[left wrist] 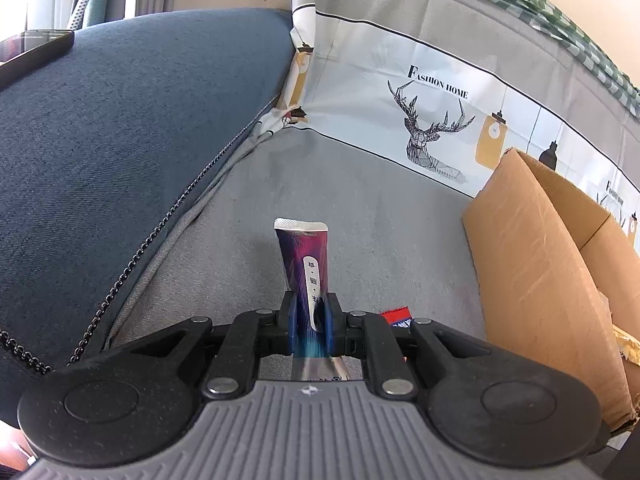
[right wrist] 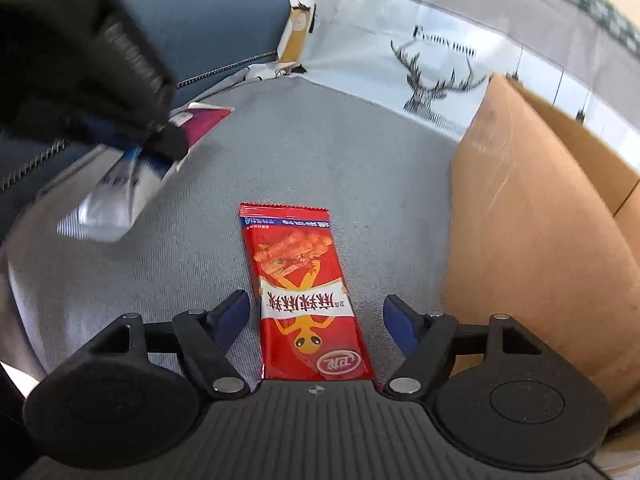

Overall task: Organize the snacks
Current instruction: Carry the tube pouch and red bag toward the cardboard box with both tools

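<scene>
My left gripper [left wrist: 310,308] is shut on a purple snack packet [left wrist: 304,256] with a silver crimped end, held a little above the grey sofa cover [left wrist: 360,208]. The right wrist view shows that same gripper [right wrist: 168,140] at the upper left, the purple packet [right wrist: 120,188] hanging from it. A red snack packet [right wrist: 296,264] lies flat on the cover. My right gripper [right wrist: 316,312] stands open, one blue pad on each side of the red packet and neither touching it. A corner of the red packet [left wrist: 396,316] peeks out beside the left gripper's fingers.
An open cardboard box [right wrist: 532,240] stands at the right, close to the red packet; the left wrist view also has the box [left wrist: 532,264]. A blue cushion [left wrist: 120,120] with a phone [left wrist: 32,48] on top rises at the left. A deer-print backrest cover [left wrist: 432,128] closes the far side.
</scene>
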{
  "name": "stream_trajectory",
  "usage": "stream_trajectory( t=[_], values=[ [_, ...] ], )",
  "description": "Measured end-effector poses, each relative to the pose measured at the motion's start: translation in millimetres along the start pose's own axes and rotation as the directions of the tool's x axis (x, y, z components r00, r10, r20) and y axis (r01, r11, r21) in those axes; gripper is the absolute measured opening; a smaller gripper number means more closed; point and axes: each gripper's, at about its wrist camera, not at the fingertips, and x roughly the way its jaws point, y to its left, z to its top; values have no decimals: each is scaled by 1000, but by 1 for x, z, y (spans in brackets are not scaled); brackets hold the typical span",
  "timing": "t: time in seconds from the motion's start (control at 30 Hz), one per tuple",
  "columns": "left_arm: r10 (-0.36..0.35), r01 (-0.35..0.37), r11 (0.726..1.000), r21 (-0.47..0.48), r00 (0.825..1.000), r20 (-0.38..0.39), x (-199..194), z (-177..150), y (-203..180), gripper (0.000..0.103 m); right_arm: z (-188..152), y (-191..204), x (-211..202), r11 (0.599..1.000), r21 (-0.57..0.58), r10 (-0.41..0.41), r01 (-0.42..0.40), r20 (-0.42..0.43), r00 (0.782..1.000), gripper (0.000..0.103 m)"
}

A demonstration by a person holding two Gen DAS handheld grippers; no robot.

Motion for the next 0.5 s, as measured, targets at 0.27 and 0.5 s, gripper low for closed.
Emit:
stream_trajectory(
  t=[0.27, 0.5],
  values=[
    [-4, 4, 1000, 2, 1000, 10, 0, 0, 1, 14, 1, -4, -15, 999, -18, 42, -41, 65, 997, 37],
    [-15, 14, 1000, 26, 999, 42, -13, -3, -4, 14, 9, -10, -49, 1000, -21, 9, -5, 162, 987, 25]
  ],
)
